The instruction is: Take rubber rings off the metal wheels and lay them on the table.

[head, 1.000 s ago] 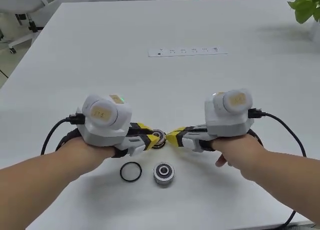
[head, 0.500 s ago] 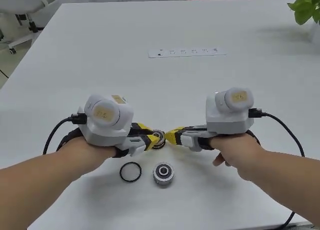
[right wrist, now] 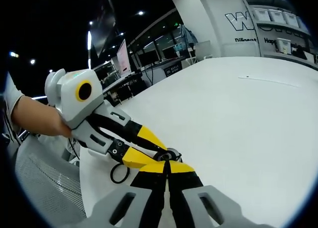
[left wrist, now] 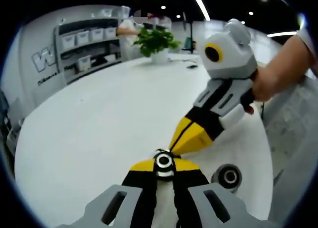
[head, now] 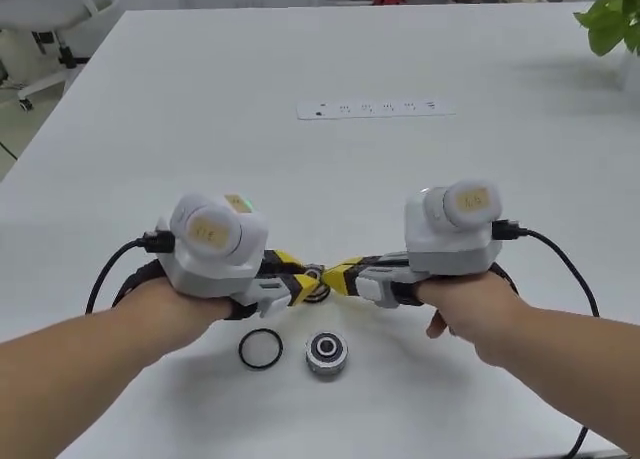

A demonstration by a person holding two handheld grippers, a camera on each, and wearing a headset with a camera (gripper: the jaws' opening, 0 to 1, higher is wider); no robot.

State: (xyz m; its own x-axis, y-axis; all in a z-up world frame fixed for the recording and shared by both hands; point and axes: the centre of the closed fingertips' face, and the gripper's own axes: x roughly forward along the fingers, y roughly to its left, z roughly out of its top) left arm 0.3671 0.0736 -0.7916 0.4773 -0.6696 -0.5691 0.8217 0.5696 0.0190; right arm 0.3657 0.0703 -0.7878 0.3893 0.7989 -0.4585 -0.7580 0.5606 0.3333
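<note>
In the lower middle of the head view, the left gripper is clamping a metal wheel between its closed jaws, a little above the white table. The right gripper is pointing in from the right side of the frame. Its jaws are lying together and their tips are touching the wheel's rim. I cannot tell if they are pinching any rubber. Below them, a loose rubber ring is lying flat on the table, just beside a second wheel.
</note>
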